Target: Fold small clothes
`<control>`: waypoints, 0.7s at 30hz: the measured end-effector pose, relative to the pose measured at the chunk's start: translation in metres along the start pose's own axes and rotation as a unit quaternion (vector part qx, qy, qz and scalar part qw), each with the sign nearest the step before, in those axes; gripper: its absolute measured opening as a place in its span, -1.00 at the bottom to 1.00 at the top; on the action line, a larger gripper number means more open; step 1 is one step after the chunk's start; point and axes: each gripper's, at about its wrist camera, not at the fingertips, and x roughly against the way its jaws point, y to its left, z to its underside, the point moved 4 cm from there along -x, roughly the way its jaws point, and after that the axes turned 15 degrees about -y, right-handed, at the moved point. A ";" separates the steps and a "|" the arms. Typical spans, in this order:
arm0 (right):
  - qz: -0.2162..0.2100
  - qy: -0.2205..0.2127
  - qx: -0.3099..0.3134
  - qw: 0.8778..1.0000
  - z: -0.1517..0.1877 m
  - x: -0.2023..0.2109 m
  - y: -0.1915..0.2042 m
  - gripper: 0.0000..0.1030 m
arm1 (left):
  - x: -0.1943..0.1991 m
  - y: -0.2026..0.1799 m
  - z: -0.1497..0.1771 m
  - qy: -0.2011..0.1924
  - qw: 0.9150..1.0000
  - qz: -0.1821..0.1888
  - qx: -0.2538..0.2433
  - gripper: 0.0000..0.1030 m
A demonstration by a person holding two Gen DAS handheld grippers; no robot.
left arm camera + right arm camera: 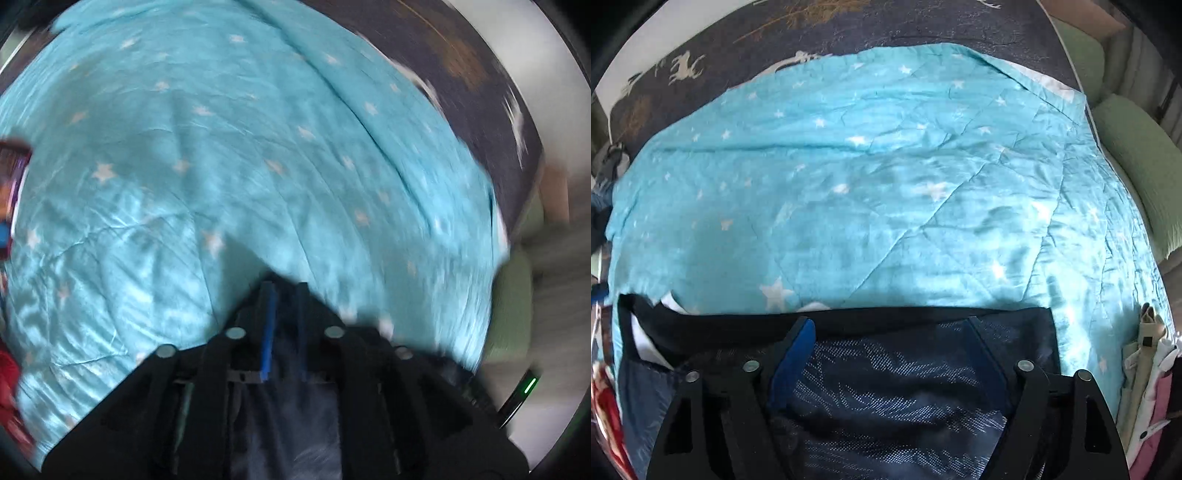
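- While the dark blue shorts [886,387] lie at the near edge of the blue star blanket [868,184] on the bed, the right tool [890,332] hovers over them with its jaws wide and nothing gripped.
- Jaws of the left tool [284,295] stand narrow, with dark cloth seen between them lower down; whether the pads pinch it I cannot tell, as that view is blurred.
- Risk, as I judge it: a thin pinch on the left could slip and let the fold fall crooked.
- Risk: the right tool, closing low, could catch the blanket with the waistband [831,321] and drag both.
- Count: two tools, one pair of shorts, one star blanket, one dark deer-print cover [923,26] beneath it.
- Other clothes [1145,369] sit piled at the right edge; their number I cannot tell.
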 end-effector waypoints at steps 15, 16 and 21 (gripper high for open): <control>0.004 0.001 0.085 0.996 0.032 0.047 -0.015 0.42 | -0.019 -0.093 0.109 0.102 0.974 0.079 -0.187 -0.50; 0.006 0.002 0.079 0.997 0.032 0.045 -0.020 0.42 | -0.028 -0.096 0.097 0.081 0.980 0.068 -0.168 -0.56; 0.033 -0.002 0.066 0.997 0.038 0.051 -0.042 0.42 | -0.021 -0.075 0.032 -0.048 0.998 0.022 -0.043 -0.61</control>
